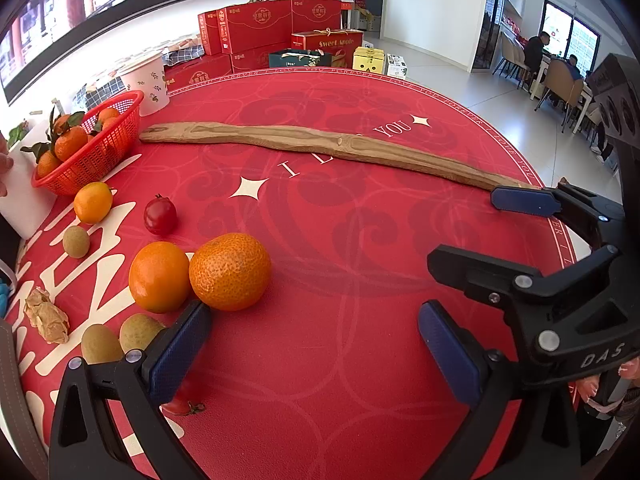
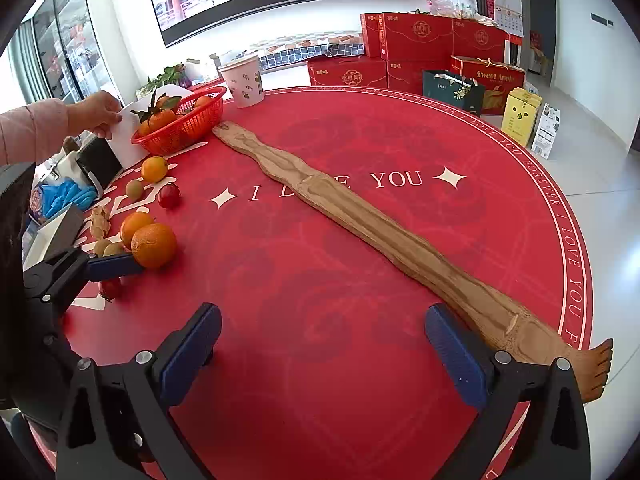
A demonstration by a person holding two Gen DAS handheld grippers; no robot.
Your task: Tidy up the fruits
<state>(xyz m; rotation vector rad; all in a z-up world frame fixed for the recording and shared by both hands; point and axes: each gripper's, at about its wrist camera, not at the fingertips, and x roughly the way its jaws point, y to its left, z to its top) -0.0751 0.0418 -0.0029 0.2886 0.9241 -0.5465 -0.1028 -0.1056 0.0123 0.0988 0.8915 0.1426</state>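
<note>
Loose fruit lies at the left of the red round table [image 1: 360, 240]: a big mandarin [image 1: 230, 271], a smooth orange [image 1: 159, 277], a small orange [image 1: 93, 202], a red cherry tomato [image 1: 160, 216], small brownish fruits [image 1: 76, 241] and a second tomato [image 1: 182, 400] under my left finger. A red mesh basket [image 1: 100, 156] holds leafy mandarins. My left gripper [image 1: 316, 344] is open and empty, its left pad beside the big mandarin. My right gripper [image 2: 324, 354] is open and empty over bare cloth; it also shows in the left wrist view [image 1: 480, 232].
A long wooden tray [image 2: 360, 224] lies diagonally across the table, its foot-shaped end past the near right edge. A paper cup [image 2: 244, 80] stands behind the basket. A person's hand [image 2: 96, 114] holds a white card at the left. Red gift boxes [image 2: 420, 44] stand beyond.
</note>
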